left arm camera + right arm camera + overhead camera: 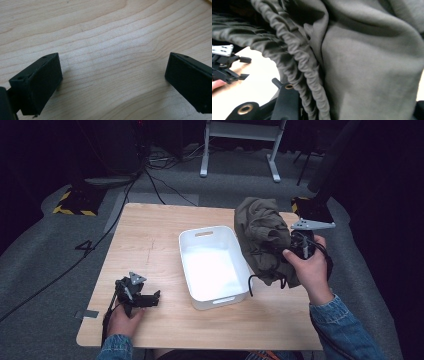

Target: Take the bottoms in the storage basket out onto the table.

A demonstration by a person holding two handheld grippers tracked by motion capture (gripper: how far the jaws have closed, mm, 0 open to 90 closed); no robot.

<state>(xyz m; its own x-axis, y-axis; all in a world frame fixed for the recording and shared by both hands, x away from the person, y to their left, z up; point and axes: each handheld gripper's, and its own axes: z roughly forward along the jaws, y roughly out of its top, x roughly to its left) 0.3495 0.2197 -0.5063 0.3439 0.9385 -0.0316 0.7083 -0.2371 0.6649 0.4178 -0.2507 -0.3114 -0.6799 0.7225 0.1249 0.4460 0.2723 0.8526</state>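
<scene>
While the left gripper (156, 296) rests on the wooden table (150, 240) near its front left corner, its jaws stand released, wide apart, and nothing lies between them. Seen from the left gripper view, the two black jaws frame bare wood grain, one at each lower corner of the picture. A hand (122, 319) in a denim sleeve (116, 348) holds this gripper from below, and its cable trails off the table edge.

At the middle of the table stands a white plastic bin (212, 295), open at the top, with a slot handle at each short end. Its long axis runs away from the person, slightly turned.

To the right of the bin, the right gripper (280, 251) is raised above the table and clenched on an olive-green garment (260, 227). The garment hangs bunched from the grip, just beside the right wall of the bin and partly over its right rim; whether the cloth touches the rim cannot be told. A dark drawstring (251, 282) dangles from the lower part of the bundle. Through the right gripper view, the gathered elastic waistband (299, 62) of the garment runs down close to the camera, with smooth cloth beside it, and the left gripper (243, 67) shows far off on the table.
</scene>
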